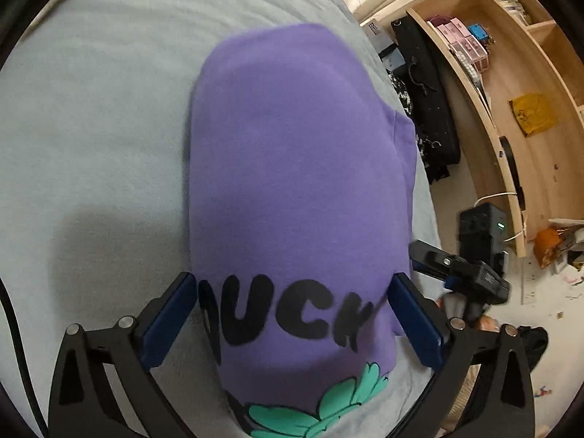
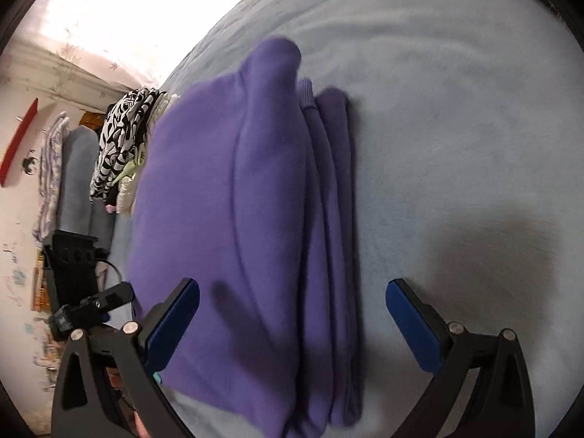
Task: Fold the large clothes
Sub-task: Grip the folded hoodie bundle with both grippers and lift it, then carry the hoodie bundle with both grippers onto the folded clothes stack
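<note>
A purple sweatshirt (image 1: 292,168) lies folded into a long narrow bundle on the pale grey bed cover (image 1: 91,127). Black letters and a teal print show on its near end. My left gripper (image 1: 294,284) hovers over that printed end, jaws wide open, blue pads apart on either side of the cloth and not pressing it. In the right wrist view the same sweatshirt (image 2: 237,219) shows its folded layers and a ribbed cuff. My right gripper (image 2: 292,292) is open above its near end with nothing pinched. The right gripper (image 1: 460,273) also appears at the bundle's right edge in the left wrist view.
The bed edge runs along the right, with a wooden shelf unit (image 1: 511,109), a black case (image 1: 427,91) and a black box with a green light (image 1: 481,226) beyond. A black-and-white patterned garment (image 2: 120,138) lies at the bed's edge beside the sweatshirt. The other gripper (image 2: 91,310) sits low left.
</note>
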Motion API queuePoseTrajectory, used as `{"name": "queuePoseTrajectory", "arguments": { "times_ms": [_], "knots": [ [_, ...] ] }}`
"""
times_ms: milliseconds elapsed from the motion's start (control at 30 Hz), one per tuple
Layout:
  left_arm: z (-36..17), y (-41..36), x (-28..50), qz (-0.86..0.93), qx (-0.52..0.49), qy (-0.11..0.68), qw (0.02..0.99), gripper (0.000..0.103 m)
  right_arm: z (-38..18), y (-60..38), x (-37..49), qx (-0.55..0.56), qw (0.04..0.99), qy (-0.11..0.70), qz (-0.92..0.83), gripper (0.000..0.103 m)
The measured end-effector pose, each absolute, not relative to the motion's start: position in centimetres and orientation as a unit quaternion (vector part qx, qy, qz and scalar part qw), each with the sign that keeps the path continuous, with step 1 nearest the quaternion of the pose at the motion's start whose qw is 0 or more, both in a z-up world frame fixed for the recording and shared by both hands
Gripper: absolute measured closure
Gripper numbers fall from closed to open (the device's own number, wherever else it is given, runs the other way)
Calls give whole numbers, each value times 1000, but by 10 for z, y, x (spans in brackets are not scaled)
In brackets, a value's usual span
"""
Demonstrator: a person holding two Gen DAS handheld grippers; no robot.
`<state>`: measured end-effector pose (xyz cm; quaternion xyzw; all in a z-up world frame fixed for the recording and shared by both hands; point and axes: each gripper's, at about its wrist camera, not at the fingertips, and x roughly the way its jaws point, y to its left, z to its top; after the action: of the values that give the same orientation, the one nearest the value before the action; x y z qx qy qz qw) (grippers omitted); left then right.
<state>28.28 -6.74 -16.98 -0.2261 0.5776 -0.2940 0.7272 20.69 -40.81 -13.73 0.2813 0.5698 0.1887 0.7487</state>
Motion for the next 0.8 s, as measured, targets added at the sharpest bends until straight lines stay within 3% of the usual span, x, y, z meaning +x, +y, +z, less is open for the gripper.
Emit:
{"name": "queuePoseTrajectory", "arguments": {
  "times_ms": [367, 600, 633, 733, 800],
  "knots": [
    [-212, -80, 283, -369, -240, 585, 681, 1, -159, -391, 224, 294, 743, 561, 216, 0],
    [-209, -93, 281, -354, -231, 569, 706, 1, -157, -389, 222, 287, 764, 537, 214, 2],
    [-205, -93, 279, -346, -223, 564, 716, 2, -154, -386, 221, 286, 769, 529, 217, 19],
    [-186, -97, 272, -328, -194, 548, 745, 9, -141, -380, 216, 279, 782, 507, 232, 51],
    [-171, -99, 268, -321, -175, 535, 761, 11, -129, -375, 209, 254, 802, 492, 226, 58]
  ]
}}
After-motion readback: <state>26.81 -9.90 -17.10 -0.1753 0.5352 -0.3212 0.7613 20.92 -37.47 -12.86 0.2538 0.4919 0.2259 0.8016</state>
